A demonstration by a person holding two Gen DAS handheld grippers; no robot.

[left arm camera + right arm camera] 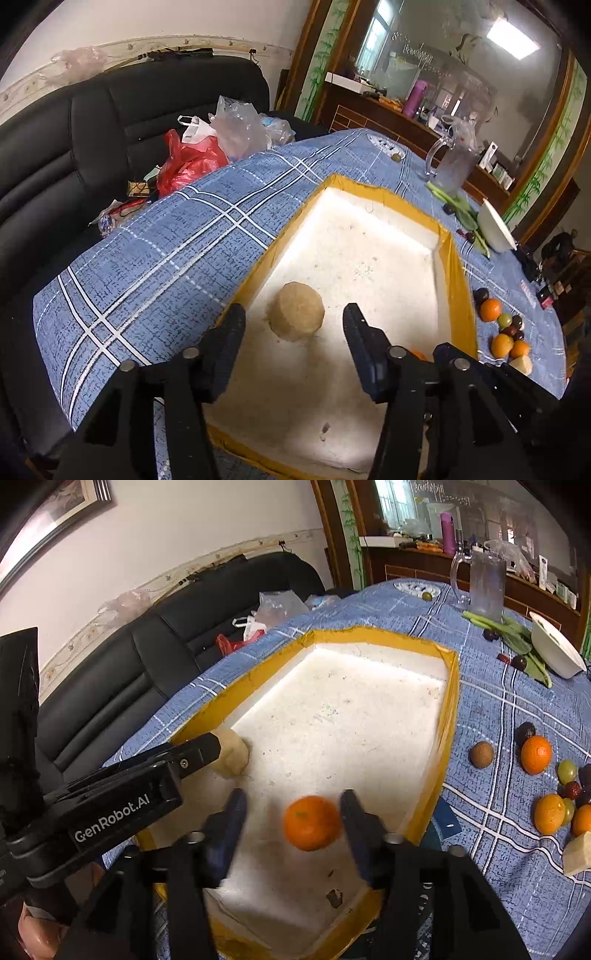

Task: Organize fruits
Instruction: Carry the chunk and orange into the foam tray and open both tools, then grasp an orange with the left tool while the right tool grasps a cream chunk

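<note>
A: The round orange mandarin (312, 822) sits blurred between the right claw (293, 818)'s spread fingers, inside the white foam tray with yellow taped rim (448, 716). It looks light, firm and prone to roll; take it across its middle.

B: The left claw (294, 323) hangs open too, angled down over the tan peeled fruit (297, 311).

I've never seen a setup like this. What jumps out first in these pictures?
A big white foam box with yellow taped edges fills the middle of the blue checked tablecloth. Inside it, an orange sits between the open jaws of the right gripper, and a pale tan fruit lies just ahead of the open left gripper. More loose fruit waits on the cloth right of the box.
</note>
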